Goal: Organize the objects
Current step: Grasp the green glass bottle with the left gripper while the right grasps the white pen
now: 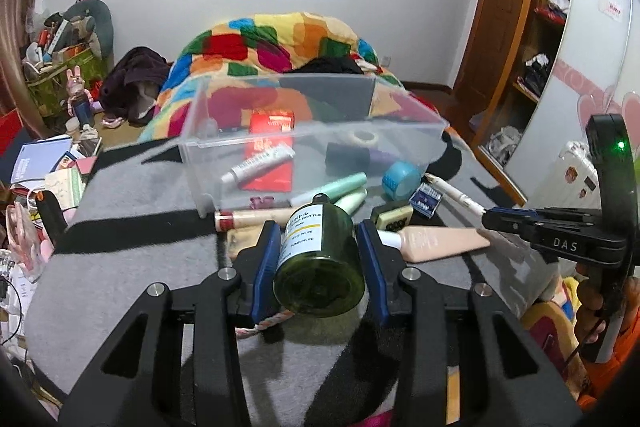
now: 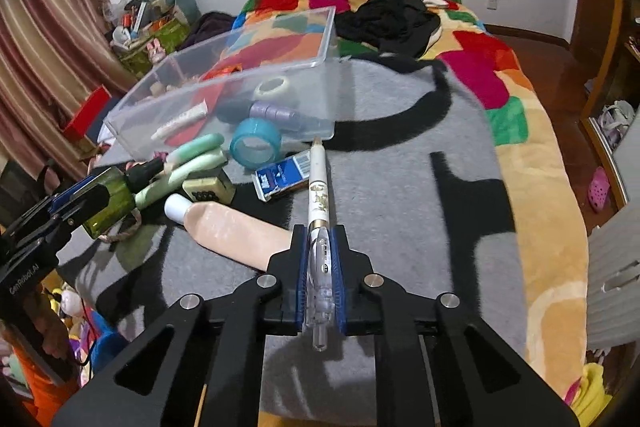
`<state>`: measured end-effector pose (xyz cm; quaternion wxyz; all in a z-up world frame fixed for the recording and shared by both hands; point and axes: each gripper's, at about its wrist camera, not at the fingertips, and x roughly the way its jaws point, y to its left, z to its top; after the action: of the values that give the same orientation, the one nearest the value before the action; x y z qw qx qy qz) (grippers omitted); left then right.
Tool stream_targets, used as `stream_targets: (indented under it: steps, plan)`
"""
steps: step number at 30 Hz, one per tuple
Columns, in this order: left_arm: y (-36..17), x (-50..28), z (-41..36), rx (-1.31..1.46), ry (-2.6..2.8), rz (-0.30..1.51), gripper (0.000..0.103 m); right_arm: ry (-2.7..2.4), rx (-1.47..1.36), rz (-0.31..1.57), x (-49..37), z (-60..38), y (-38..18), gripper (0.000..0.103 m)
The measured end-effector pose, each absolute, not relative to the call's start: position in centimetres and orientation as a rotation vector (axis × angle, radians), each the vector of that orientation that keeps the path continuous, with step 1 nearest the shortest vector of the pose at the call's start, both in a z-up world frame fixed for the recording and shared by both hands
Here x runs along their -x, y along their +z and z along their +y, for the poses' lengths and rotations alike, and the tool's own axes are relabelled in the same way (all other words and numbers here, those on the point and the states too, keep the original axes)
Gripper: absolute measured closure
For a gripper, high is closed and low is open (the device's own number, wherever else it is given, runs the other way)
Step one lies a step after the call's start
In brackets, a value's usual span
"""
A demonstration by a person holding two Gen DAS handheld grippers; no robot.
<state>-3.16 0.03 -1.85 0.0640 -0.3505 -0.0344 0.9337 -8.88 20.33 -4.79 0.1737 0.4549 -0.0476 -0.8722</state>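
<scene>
Green bottle (image 1: 320, 259) nearest, clamped between left fingers (image 1: 266, 259), above grey blanket (image 1: 132, 251). White pen (image 2: 318, 199) pinched in fully closed right fingers (image 2: 338, 259). Clear bin (image 1: 312, 135) just beyond. Risks: smooth bottle slipping, pen pivoting out.

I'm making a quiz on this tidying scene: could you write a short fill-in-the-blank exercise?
1. The left gripper is shut on a dark ____ bottle.
2. The right gripper is shut on a ____.
3. The red box lies inside the clear ____.

Missing words: green; pen; bin
</scene>
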Motion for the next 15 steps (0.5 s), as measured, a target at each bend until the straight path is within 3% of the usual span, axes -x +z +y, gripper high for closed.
stream_targets:
  steps: [15]
  plan:
    - [3.0,2.9,-1.6,0.867,2.917,-0.142,0.063,-2.519,-1.086,-0.155,7.0,20.6,0.6,0.093]
